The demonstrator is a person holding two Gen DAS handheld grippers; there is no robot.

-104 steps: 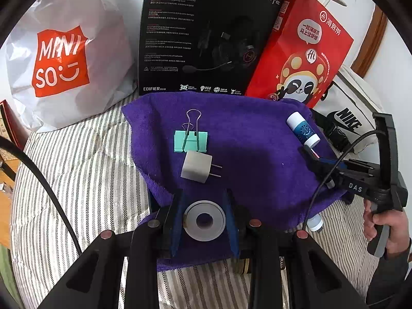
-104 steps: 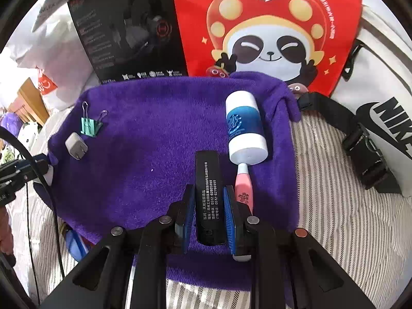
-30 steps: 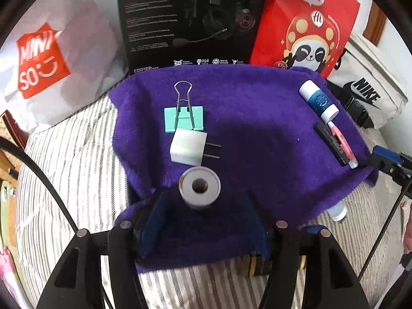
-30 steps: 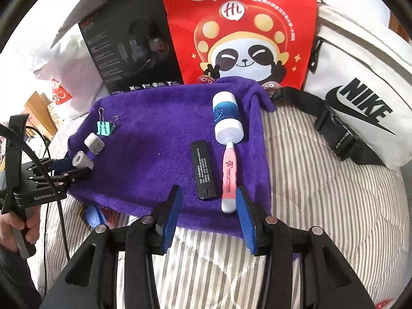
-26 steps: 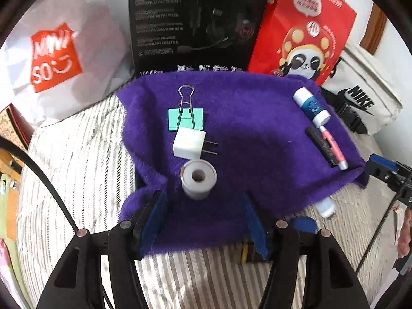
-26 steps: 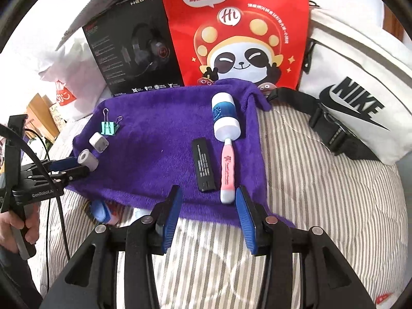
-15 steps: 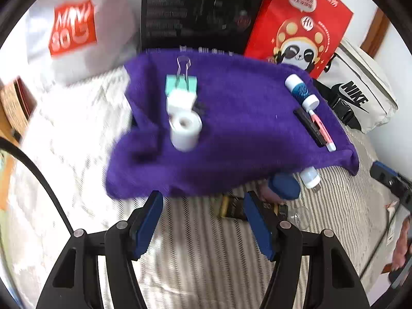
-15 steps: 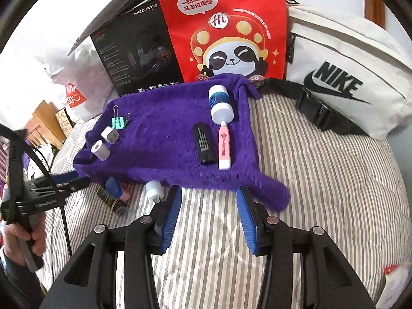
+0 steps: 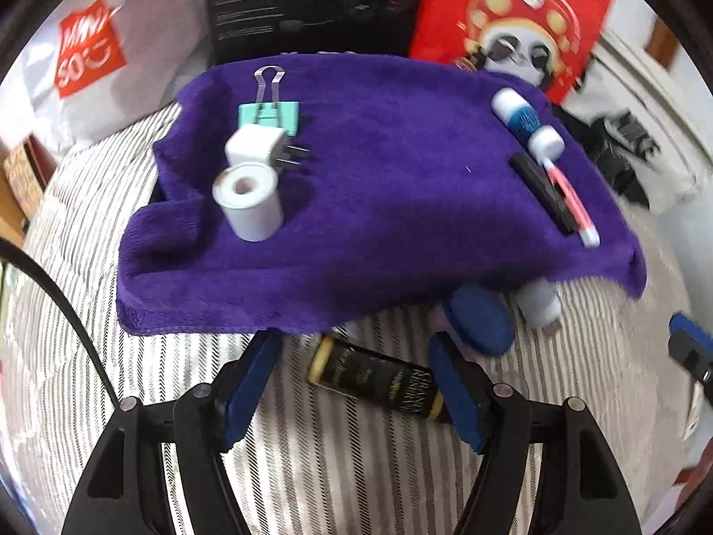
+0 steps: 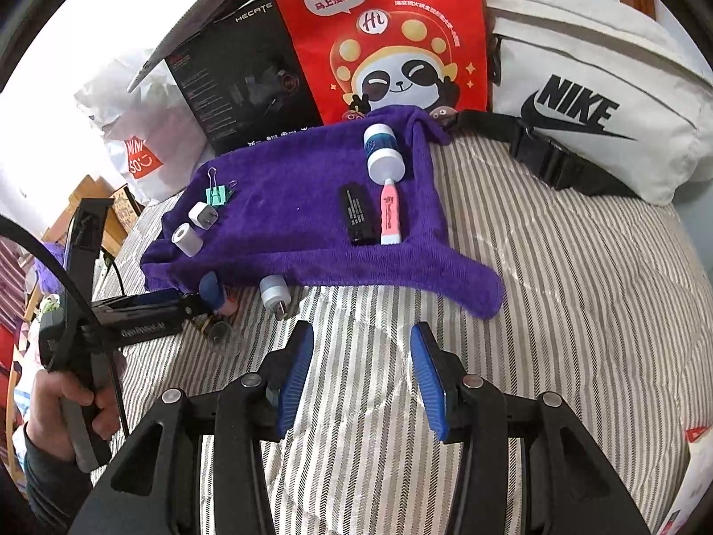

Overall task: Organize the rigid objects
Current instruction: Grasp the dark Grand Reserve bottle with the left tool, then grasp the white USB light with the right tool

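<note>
The left wrist view alone shows a dark cylindrical bottle (image 9: 376, 381) with gold bands, lying on its side on the striped bedspread (image 9: 334, 468) between the blue pads of the left hand-held gripper (image 9: 356, 383). Its jaws are spread and touch nothing. In the right wrist view that bottle is mostly hidden behind the left hand-held gripper (image 10: 196, 307), and only that view shows the hand (image 10: 67, 401) gripping its handle and the white Nike bag (image 10: 592, 102) in full.

The right hand-held gripper (image 10: 361, 374) hangs with jaws spread over bare bedspread (image 10: 557, 312), holding nothing.

The plush purple towel (image 9: 401, 205) carries the sorted pieces. Along its left edge sit a white tape roll (image 9: 247, 205) standing on end, a boxy white plug adapter (image 9: 254, 145) with metal prongs, and a mint binder clip (image 9: 269, 113) with wire handles. Near its right edge lie a white-and-blue cylinder (image 9: 526, 122), a flat black stick (image 9: 541, 191) and a slim pink tube (image 9: 572, 203), the last two side by side.

At the towel's near edge lie a blue rounded object (image 9: 481, 321) and a small white cylinder (image 10: 274, 292).
</note>
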